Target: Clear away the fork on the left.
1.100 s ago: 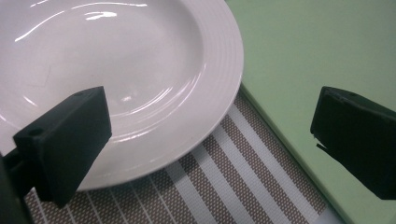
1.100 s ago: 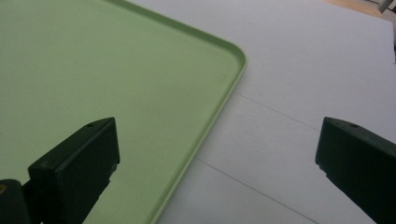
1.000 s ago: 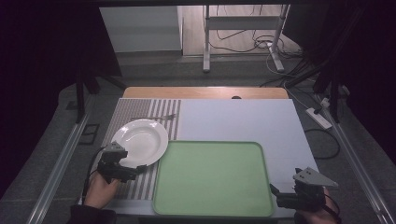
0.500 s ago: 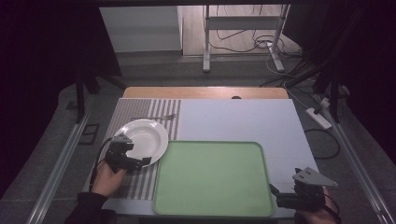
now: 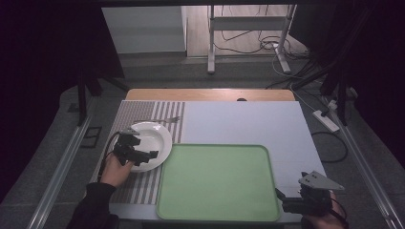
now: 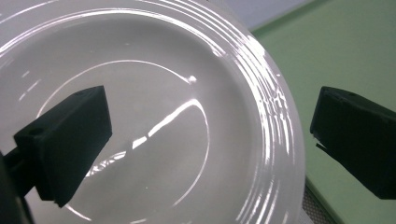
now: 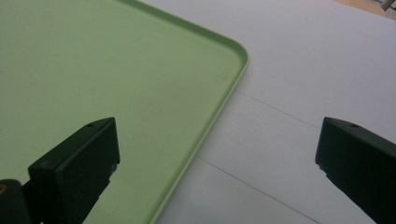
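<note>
White plate (image 5: 152, 142) sat on the striped mat (image 5: 143, 188) at the left side of the table, its right rim just beside the top left corner of the green tray (image 5: 217, 183). In the left gripper view the plate (image 6: 154, 116) was glossy and bare, with raised concentric rings around the rim; a strip of green tray (image 6: 345, 51) showed past its right edge.

Left gripper (image 5: 138, 153) was at the near edge of the plate, held in the person's left hand (image 5: 116, 168). Jaws stood wide apart. In its own view, left gripper (image 6: 210, 154), one jaw lay over the plate's well and the other beyond the rim, over the tray side, so the rim fell between them. Could not tell whether either jaw touched the plate.

A fork (image 5: 165, 120) lay on the striped mat just behind the plate, handle pointing right. Whether it touched the rim could not be made out.

Tray was bare and lay flat on the pale table cover (image 5: 248, 121), near the front edge.

Right gripper (image 5: 286, 200) was at the tray's near right corner, well apart from the plate. Right gripper (image 7: 215, 163) jaws stood wide apart, nothing between them but the tray's raised rim (image 7: 219, 100) and the table cover (image 7: 317, 60).
</note>
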Action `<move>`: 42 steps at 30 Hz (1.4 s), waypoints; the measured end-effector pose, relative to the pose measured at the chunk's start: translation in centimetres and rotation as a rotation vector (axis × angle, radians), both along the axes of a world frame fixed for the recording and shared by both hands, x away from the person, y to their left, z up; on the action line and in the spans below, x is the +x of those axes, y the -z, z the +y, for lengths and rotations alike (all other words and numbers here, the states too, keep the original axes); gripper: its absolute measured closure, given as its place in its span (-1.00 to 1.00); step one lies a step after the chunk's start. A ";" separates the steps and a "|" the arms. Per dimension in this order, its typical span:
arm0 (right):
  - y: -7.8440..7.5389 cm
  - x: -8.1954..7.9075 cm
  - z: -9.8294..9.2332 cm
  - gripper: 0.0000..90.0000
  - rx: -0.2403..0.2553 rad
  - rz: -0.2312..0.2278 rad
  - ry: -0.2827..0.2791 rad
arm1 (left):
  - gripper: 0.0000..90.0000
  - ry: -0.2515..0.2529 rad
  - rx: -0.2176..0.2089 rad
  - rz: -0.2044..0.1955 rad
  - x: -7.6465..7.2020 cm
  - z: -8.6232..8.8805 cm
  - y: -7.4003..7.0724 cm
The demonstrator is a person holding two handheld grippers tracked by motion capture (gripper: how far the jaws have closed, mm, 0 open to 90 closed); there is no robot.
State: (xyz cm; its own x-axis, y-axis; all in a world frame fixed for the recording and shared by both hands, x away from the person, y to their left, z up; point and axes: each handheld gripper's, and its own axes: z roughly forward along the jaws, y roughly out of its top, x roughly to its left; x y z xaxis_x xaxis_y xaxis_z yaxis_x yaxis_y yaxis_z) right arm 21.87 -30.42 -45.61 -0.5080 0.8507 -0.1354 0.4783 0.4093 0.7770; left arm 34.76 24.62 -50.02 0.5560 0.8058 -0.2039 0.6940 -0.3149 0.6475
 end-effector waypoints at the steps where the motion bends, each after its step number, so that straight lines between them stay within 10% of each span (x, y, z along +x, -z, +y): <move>1: 0.0 0.0 0.0 -1.00 0.000 0.000 0.000 | -1.00 -0.004 0.002 -0.002 0.3 0.0 0.0; 42: 0.0 0.1 0.1 -1.00 -0.010 0.008 -0.009 | -0.98 -0.050 0.020 0.012 9.8 -0.4 -0.5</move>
State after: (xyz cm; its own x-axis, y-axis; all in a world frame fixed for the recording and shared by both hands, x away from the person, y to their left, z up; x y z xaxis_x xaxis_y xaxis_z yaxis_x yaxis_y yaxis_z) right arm 21.92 -30.34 -45.66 -0.5169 0.8446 -0.1395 0.4810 0.4213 0.7688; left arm 44.60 24.19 -49.54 0.5125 0.8364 -0.1944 0.7171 -0.2923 0.6327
